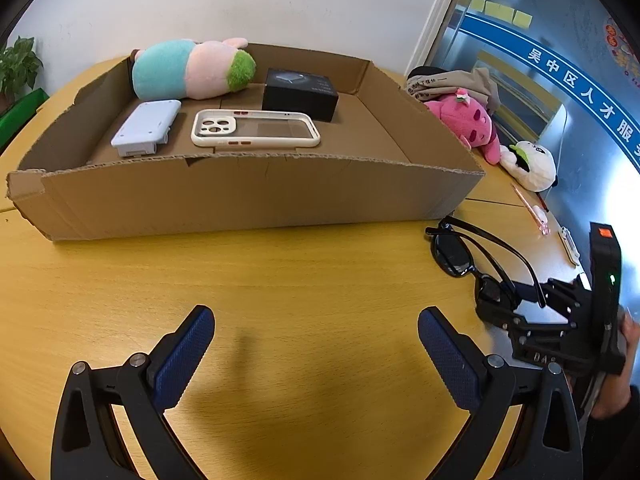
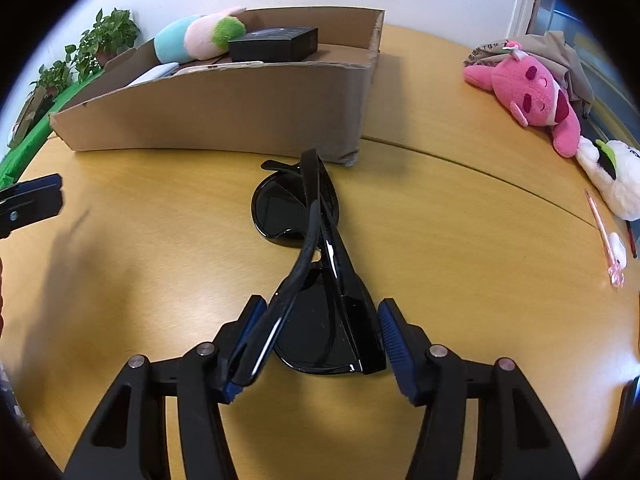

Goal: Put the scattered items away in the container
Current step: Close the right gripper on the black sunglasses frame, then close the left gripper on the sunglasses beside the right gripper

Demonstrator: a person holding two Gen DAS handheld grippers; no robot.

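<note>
In the left wrist view, the blue-padded fingers (image 1: 188, 354) of the left gripper (image 1: 316, 354) are standing spread wide over bare wooden table (image 1: 280, 280), holding nothing. Beyond them the cardboard box (image 1: 248, 196) is already holding a pastel plush toy (image 1: 192, 68), a small black box (image 1: 300, 94), a cream phone case (image 1: 256, 128) and a flat white device (image 1: 146, 128), so much of the tidying looks done. The black sunglasses (image 1: 460, 254) are lying folded on the table just off the box's right corner, with the right gripper (image 1: 496, 300) reaching onto their near end. A pink plush (image 1: 468, 122), a white plush (image 1: 532, 164) and a pink pen (image 1: 532, 210) are sitting outside; whether they belong to the job is unclear.

In the right wrist view, the right gripper's fingers (image 2: 394, 340) are bracketing the sunglasses' near lens (image 2: 320, 332). The left pad is touching a folded temple arm, while the right pad is sitting just beside the hinge corner, so the grip looks nearly closed but not firmly pinching. The glossy frame is resting on the table, apart from the box.
</note>
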